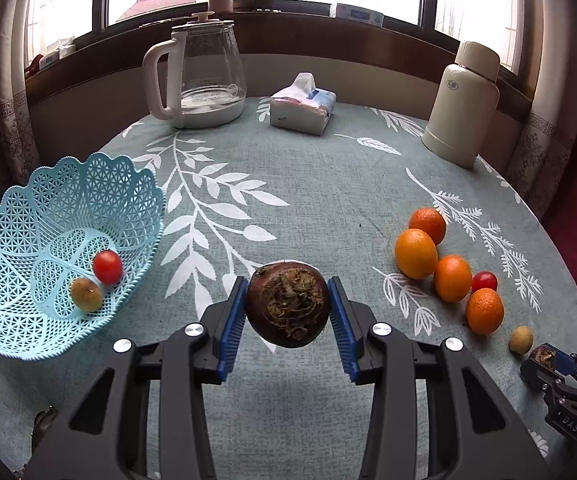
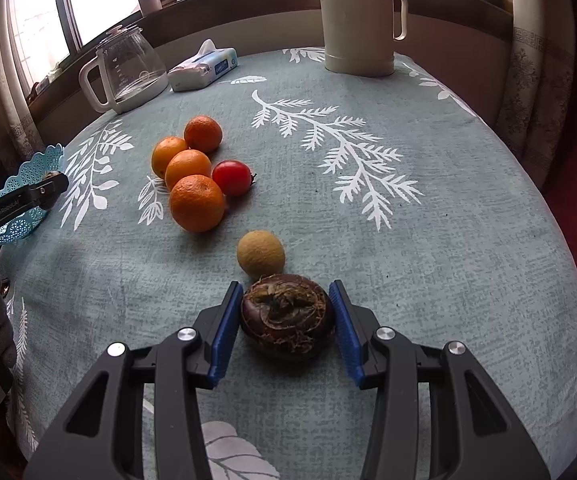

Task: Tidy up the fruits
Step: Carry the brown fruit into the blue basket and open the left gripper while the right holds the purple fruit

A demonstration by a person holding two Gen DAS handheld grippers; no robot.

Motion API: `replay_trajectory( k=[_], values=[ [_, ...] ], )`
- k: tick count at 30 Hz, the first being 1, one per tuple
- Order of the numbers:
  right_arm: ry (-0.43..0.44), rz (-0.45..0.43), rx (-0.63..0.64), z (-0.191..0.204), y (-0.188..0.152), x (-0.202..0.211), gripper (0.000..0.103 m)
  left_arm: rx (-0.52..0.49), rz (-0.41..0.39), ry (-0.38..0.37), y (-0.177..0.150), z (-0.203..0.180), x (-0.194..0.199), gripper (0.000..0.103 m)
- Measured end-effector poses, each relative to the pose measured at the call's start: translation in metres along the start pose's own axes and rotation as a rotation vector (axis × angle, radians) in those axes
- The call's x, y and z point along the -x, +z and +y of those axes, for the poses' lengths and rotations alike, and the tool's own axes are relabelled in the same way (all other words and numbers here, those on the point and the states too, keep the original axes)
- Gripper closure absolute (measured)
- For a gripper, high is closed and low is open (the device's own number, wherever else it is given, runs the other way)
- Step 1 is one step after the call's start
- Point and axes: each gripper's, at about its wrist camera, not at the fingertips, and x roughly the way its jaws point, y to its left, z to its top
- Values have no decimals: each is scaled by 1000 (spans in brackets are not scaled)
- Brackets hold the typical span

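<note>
left gripper (image 1: 288,308) grips chestnut (image 1: 287,304) | right gripper (image 2: 286,316) perhaps touching second chestnut (image 2: 287,317)

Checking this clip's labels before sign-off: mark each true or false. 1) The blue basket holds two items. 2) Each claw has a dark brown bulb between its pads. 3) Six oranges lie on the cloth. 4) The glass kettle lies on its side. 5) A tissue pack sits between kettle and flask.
1) True: the blue basket holds a red tomato and a tan fruit.
2) True: left claw and right claw each flank a dark brown bulb.
3) False: four oranges.
4) False: the glass kettle stands upright.
5) True: tissue pack, flask.
</note>
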Motion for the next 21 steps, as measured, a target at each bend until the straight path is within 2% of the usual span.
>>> replay_trajectory(
  k=[8,12,21],
  values=[
    [1,-14,-27,-4,2,4,58,31,-93,51,9,25,36,61],
    [37,-8,-69,-8,3,7,58,40,-135,114,12,40,47,61],
    [67,-15,-59,12,7,13,58,134,-160,182,14,94,58,61]
  ],
)
